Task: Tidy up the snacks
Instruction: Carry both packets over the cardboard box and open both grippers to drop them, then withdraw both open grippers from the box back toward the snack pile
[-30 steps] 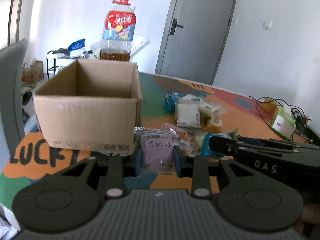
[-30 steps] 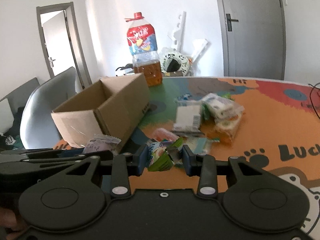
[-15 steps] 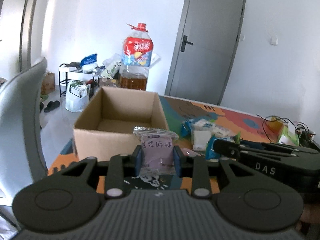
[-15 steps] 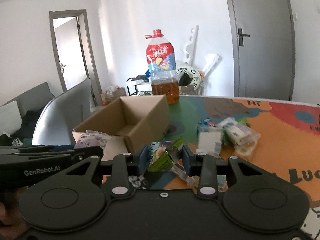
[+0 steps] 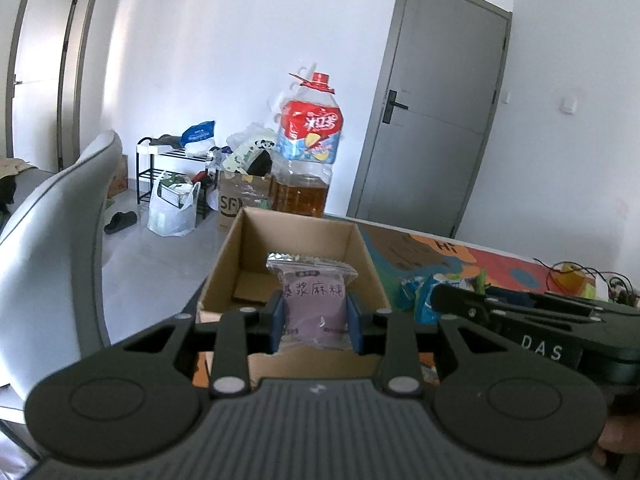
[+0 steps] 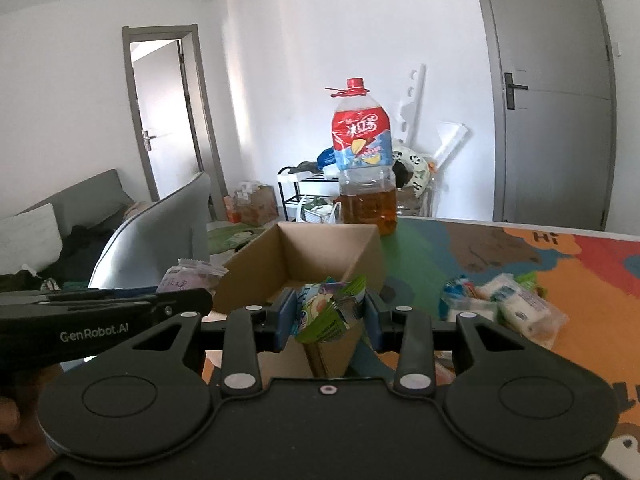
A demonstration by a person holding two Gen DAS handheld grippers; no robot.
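In the left wrist view we see the left gripper with its blue fingers closed on a purple snack packet, which stands upright between them with its crimped silver top uppermost. Just beyond and below the packet sits the open cardboard box on the bench; its inside looks bare apart from a loose flap on the floor. Behind the box stands a large oil bottle with a red cap, amber liquid in its lower part. To the right the right gripper reaches in beside us, and past it lie more snack packets on the colourful bench cover. A grey chair fills the left side. In the right wrist view we see the right gripper with its fingers closed on a crumpled green snack packet, held in front of the near right corner of the cardboard box. The left gripper comes in from the left with the purple snack packet at its tip, near the box's left wall. The oil bottle stands behind the box, and a heap of snack packets lies on the bench to the right, well apart from the box.
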